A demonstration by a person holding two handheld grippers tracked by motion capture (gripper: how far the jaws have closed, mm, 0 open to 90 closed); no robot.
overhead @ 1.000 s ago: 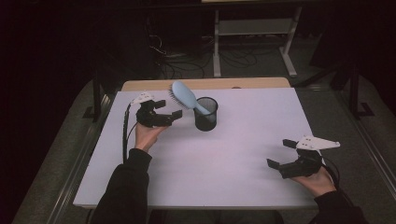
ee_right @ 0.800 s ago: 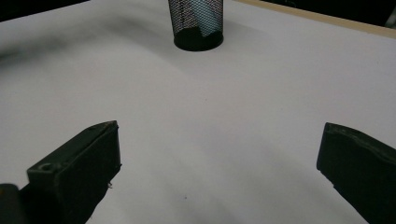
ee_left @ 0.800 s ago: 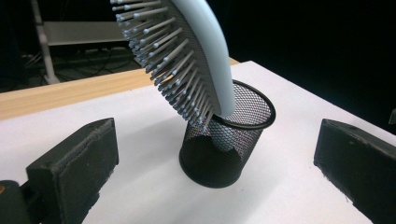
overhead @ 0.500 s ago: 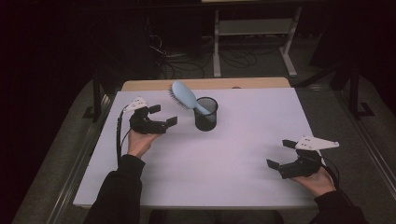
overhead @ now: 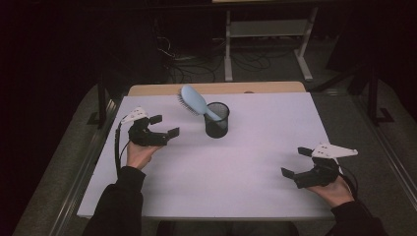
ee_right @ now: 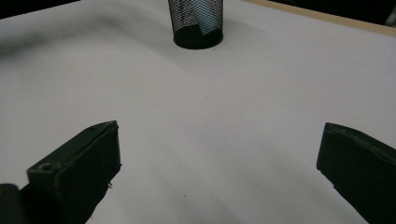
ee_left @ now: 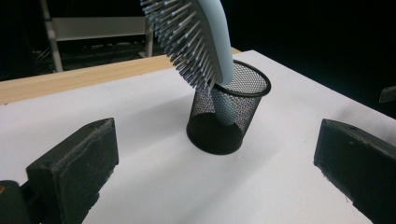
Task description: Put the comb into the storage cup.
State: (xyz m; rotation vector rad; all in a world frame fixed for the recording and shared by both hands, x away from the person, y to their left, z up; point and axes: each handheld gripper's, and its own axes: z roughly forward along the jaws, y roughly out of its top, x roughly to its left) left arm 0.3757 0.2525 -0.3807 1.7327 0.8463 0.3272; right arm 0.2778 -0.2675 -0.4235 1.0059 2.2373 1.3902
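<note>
A light blue hairbrush (overhead: 194, 102) (ee_left: 201, 37) stands handle-down in a black mesh cup (overhead: 217, 120) (ee_left: 227, 116) (ee_right: 196, 23) near the back middle of the white table (overhead: 236, 167), its bristled head leaning out to the left. My left gripper (overhead: 164, 125) (ee_left: 215, 172) is open and empty, a short way left of the cup and pointing at it. My right gripper (overhead: 296, 162) (ee_right: 219, 172) is open and empty near the front right, well apart from the cup.
A strip of bare wood (overhead: 216, 88) runs along the table's far edge. Beyond it, on the dark floor, stand a metal frame (overhead: 268, 34) and loose cables (overhead: 182, 59). Sleeved forearms (overhead: 120, 206) enter from the bottom.
My left gripper has drawn back to the left and toward the person, away from the cup and brush. The right gripper has stayed where it was.
</note>
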